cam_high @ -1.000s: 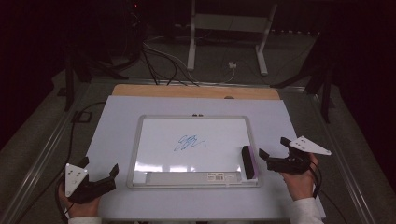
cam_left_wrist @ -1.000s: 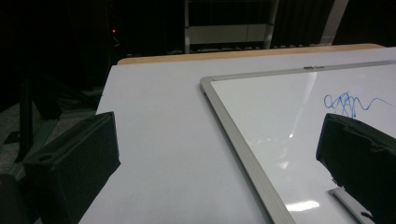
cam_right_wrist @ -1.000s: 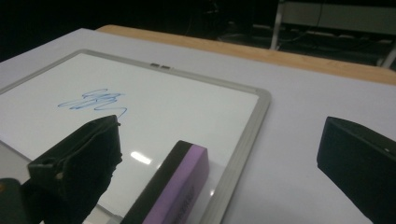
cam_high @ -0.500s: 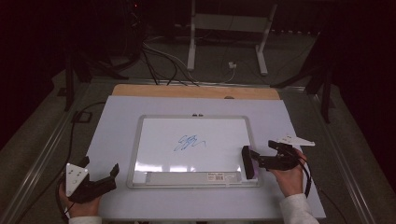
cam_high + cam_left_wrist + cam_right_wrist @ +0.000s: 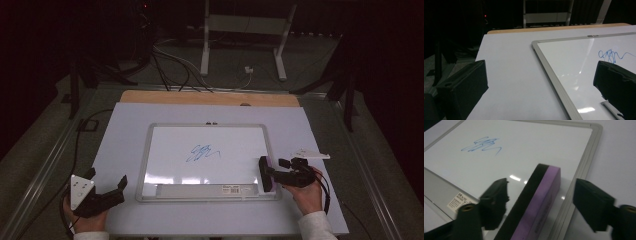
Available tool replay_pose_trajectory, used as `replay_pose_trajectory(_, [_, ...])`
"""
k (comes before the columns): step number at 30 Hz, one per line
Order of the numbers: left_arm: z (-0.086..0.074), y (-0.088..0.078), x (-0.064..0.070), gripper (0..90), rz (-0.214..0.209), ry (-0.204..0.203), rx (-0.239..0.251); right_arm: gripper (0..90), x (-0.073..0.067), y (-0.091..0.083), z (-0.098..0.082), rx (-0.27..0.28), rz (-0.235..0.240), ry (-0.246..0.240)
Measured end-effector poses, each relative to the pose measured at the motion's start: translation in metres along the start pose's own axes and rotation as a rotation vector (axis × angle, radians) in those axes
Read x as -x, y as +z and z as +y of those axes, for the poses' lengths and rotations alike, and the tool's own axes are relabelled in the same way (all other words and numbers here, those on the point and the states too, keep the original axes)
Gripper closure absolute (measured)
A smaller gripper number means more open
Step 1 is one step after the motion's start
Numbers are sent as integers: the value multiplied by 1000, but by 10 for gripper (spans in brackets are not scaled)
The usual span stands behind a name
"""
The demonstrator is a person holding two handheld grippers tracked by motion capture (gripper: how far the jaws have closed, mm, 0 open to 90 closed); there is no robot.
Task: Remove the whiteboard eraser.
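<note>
So there's a whiteboard (image 5: 210,160) with a grey frame lying flat in the middle of the high view, on a big white sheet (image 5: 125,130) that covers most of the table, with a strip of wooden tabletop (image 5: 210,98) peeking out along the far edge. A blue marker scribble (image 5: 202,152) sits about dead centre on the board; it shows at the right edge of the left gripper view and the upper left of the right gripper view too. The eraser (image 5: 534,205), black on one side and purple foam on the other, is at the board's lower right corner, standing on edge just inside the frame. The right gripper (image 5: 276,176) is right behind it in the lower right of the high view, and in its own view the jaws are spread wide with the eraser between them, gaps on both sides, so nothing's pinched. The left gripper (image 5: 107,187) is down in the lower left, off the board on the white sheet, jaws wide apart and empty. A barcode sticker (image 5: 239,189) sits on the board's bottom tray.
</note>
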State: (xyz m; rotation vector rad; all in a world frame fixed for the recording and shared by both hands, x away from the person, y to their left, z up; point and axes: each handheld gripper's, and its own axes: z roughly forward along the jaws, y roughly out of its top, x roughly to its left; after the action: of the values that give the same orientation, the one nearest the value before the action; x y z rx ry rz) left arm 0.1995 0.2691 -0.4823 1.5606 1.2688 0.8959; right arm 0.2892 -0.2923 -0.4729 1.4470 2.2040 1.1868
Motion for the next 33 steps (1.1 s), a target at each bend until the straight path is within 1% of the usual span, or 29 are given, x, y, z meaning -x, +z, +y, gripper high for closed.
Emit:
replay_pose_trajectory(1, [0, 0, 0, 2, 1, 0, 0, 407, 1, 1, -1, -13, -5, 11])
replay_pose_trajectory(2, [0, 0, 0, 2, 1, 0, 0, 426, 1, 1, -3, -25, -17, 24])
replay_pose_trajectory(3, [0, 0, 0, 2, 1, 0, 0, 442, 2, 2, -4, -27, -16, 31])
replay_pose_trajectory(5, [0, 0, 0, 2, 3, 0, -1, 502, 3, 1, -6, -22, 8, 51])
replay_pose_trajectory(7, [0, 0, 0, 2, 4, 0, -1, 554, 3, 1, -7, -28, 22, 75])
replay_pose_trajectory(10, [0, 0, 0, 2, 6, 0, -2, 567, 3, 3, -9, -31, 43, 106])
replay_pose_trajectory(14, [0, 0, 1, 2, 7, 0, -2, 550, 7, 4, -12, -27, 68, 153])
replay_pose_trajectory(17, [0, 0, 1, 2, 8, 2, -5, 547, 7, 5, -12, -33, 79, 163])
replay_pose_trajectory(21, [0, 0, 1, 2, 9, 3, -6, 542, 6, 9, -12, -40, 113, 176])
replay_pose_trajectory(23, [0, 0, 1, 2, 10, 0, -4, 518, 4, 11, -12, -44, 117, 176])
replay_pose_trajectory(24, [0, 0, 0, 2, 11, 0, -4, 491, 3, 13, -12, -46, 120, 184])
replay_pose_trajectory(25, [0, -1, 0, 2, 11, 0, -3, 491, 3, 13, -12, -46, 120, 184])
replay_pose_trajectory(28, [0, 0, 0, 2, 12, -2, -2, 434, 3, 14, -13, -50, 111, 192])
replay_pose_trajectory(30, [0, 0, 0, 2, 12, -2, -3, 396, 3, 15, -13, -63, 110, 197])
replay_pose_trajectory(33, [0, 0, 1, 2, 12, 0, -4, 370, 1, 19, -14, -76, 122, 199])
